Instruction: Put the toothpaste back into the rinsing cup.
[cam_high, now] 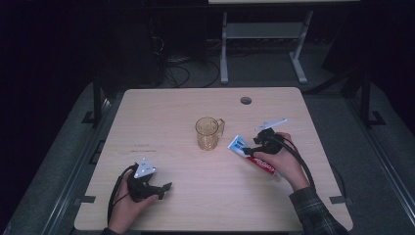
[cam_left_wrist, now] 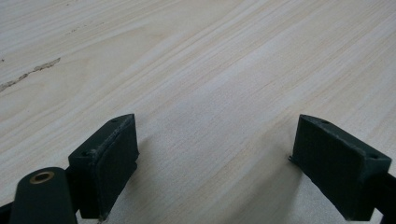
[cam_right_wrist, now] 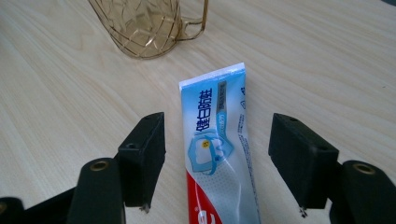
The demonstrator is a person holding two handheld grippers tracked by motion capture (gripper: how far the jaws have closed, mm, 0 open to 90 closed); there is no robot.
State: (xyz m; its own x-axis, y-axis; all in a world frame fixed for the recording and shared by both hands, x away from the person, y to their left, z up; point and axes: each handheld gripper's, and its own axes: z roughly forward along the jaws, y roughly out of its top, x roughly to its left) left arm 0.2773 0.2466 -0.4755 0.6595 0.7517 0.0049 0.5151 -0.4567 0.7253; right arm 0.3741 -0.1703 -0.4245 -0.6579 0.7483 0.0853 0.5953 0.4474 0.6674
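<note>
A toothpaste tube (cam_high: 249,154), blue, white and red, lies flat on the wooden table (cam_high: 161,110) right of centre. My right gripper (cam_high: 247,150) is open over it; in the right gripper view the tube (cam_right_wrist: 217,144) runs between the two spread jaws, apart from both pads. A clear amber cup (cam_high: 208,132) with a handle stands upright mid-table, just beyond the tube's flat end, and its base (cam_right_wrist: 142,28) appears at the top of the right gripper view. My left gripper (cam_high: 166,188) rests open near the front left, with bare wood (cam_left_wrist: 210,116) between its jaws.
A round cable hole (cam_high: 245,100) sits near the table's far edge. Behind the table stands a white desk frame (cam_high: 259,44) with cables on the floor. Dark rails run along both sides of the table.
</note>
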